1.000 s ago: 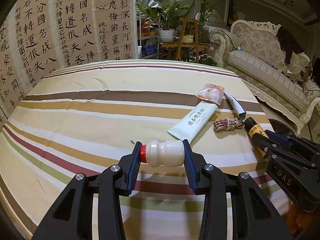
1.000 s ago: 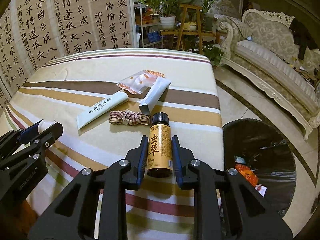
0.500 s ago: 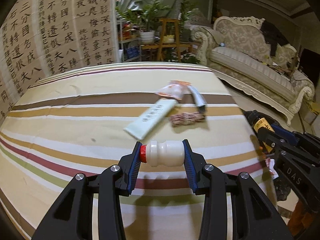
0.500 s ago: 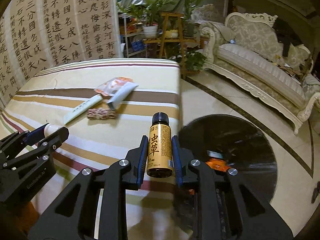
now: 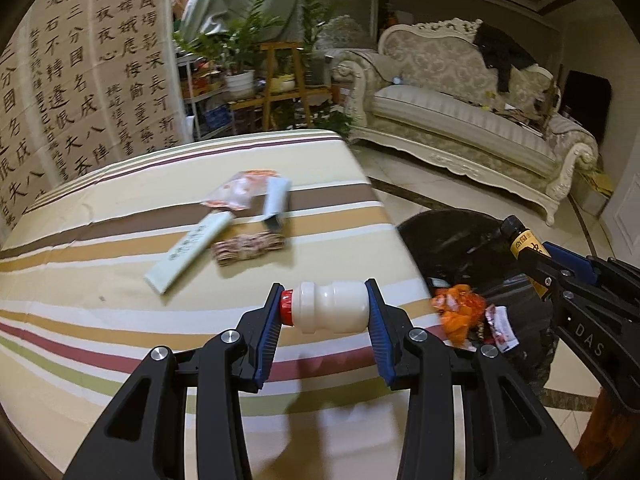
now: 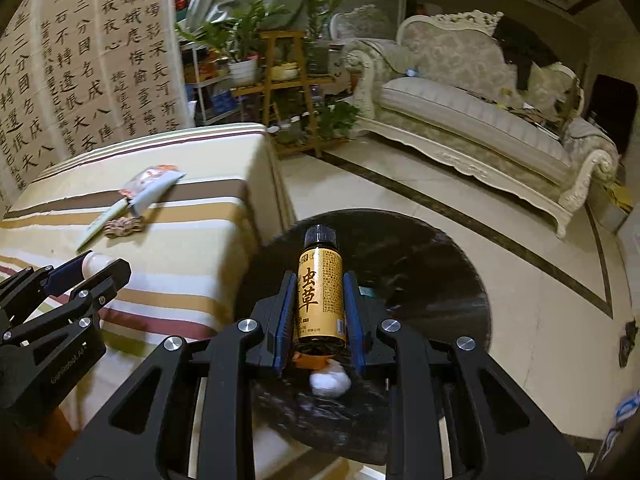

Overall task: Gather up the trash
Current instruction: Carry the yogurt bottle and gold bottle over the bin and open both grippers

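Note:
My left gripper [image 5: 324,308] is shut on a small white bottle with a red cap [image 5: 330,307], held sideways above the striped table's right edge. My right gripper [image 6: 318,304] is shut on a brown bottle with a gold label [image 6: 320,296], upright over the black-lined trash bin [image 6: 420,264]. The bin [image 5: 464,248] stands on the floor beside the table and holds orange wrappers [image 5: 460,312]. On the table lie a pale green wrapper [image 5: 188,252], an orange-and-clear packet [image 5: 236,192], a grey-white tube [image 5: 276,204] and a bundle of twine [image 5: 248,246].
The striped tablecloth [image 5: 120,320] ends close to the bin. A cream sofa [image 6: 480,120] stands across the tiled floor. Plant stands [image 6: 280,76] and a calligraphy screen [image 6: 80,72] sit behind the table. Small scraps [image 6: 626,340] lie on the floor at right.
Both grippers have swung right with their bottles: the right one from above the table to over the bin, the left one to the table's right edge. The grips are unchanged.

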Tool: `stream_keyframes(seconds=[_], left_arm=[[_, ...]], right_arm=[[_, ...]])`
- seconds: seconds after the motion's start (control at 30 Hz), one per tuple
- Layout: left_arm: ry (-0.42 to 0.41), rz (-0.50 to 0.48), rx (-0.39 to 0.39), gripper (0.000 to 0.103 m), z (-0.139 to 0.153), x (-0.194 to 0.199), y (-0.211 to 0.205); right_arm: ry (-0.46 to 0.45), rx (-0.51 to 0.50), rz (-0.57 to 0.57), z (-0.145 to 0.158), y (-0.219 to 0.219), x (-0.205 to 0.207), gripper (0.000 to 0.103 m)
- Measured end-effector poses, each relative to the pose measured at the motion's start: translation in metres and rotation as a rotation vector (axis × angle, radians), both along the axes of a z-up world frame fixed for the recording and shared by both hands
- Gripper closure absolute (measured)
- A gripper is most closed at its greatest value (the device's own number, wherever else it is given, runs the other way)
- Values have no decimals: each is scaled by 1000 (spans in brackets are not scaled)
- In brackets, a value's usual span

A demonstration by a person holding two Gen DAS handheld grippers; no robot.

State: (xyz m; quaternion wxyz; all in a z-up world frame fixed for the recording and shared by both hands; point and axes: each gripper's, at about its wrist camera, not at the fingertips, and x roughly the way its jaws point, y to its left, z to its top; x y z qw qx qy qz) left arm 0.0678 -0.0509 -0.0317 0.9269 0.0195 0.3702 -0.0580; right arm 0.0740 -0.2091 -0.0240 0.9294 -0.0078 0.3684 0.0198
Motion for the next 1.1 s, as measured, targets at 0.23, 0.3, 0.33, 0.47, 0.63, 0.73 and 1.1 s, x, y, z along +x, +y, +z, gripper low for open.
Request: stream_keyframes(seconds=[0.23,0.3,0.33,0.47,0.63,0.73,1.1], left_arm=[[-12,-52,15,62,1,3,-31],[-17,-63,21,62,1,6,-39],[-19,-70,24,62,1,8,-43],[-25,-85,31,62,2,17,-56],[-24,-102,35,62,1,27,-69],[-23,-112,36,62,0,32,-77],[13,-130,28,62,-5,45,-92]], right_arm=[[0,8,-40,-3,-24,1,80],[1,11,-47,-3,-29,2,80],[1,12,-52,-4,-31,3,80],[1,14,-62,-4,-39,8,80],[4,16,-76,-7,-47,14,80],[8,18,-87,-9,-53,19,80],[19,23,-117,-15,-66,32,79]])
